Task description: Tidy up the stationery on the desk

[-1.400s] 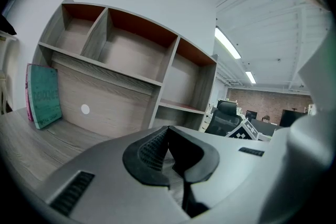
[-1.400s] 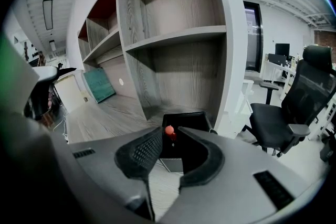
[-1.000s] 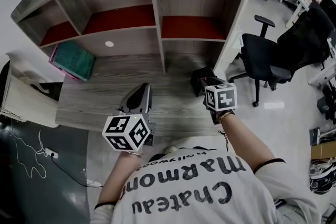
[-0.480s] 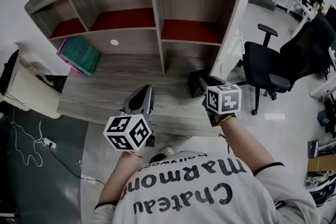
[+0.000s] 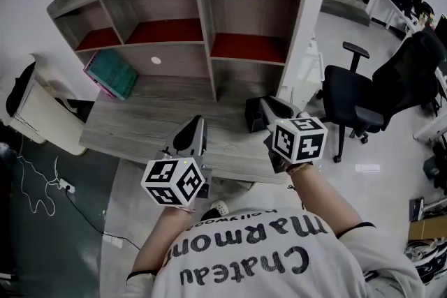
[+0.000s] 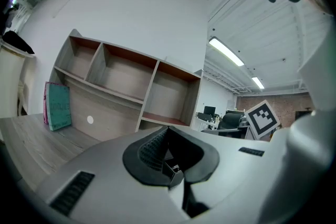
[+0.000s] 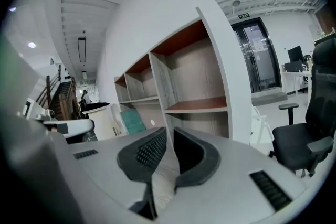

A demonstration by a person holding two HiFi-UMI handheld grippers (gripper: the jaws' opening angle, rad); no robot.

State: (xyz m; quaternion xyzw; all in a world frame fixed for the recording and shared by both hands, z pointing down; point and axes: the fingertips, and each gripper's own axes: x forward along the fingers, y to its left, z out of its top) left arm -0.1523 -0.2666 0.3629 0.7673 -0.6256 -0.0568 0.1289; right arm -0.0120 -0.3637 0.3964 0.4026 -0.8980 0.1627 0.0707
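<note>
Over the front part of the wooden desk (image 5: 140, 129), in the head view, both grippers are hovering, the left gripper (image 5: 195, 125) near the middle and the right gripper (image 5: 253, 112) over to the right. A teal book (image 5: 112, 73) is leaning at the far left of the desk, against the shelf unit (image 5: 202, 17), well apart from both grippers. A black office chair (image 5: 356, 91) is standing on the floor to the right. In the left gripper view, its two black pads are pressing together and holding nothing, and the teal book is standing far off on the left. In the right gripper view, its jaws have just been closing, but a thin gap is showing between them, with nothing in it, only desk wood behind
</note>
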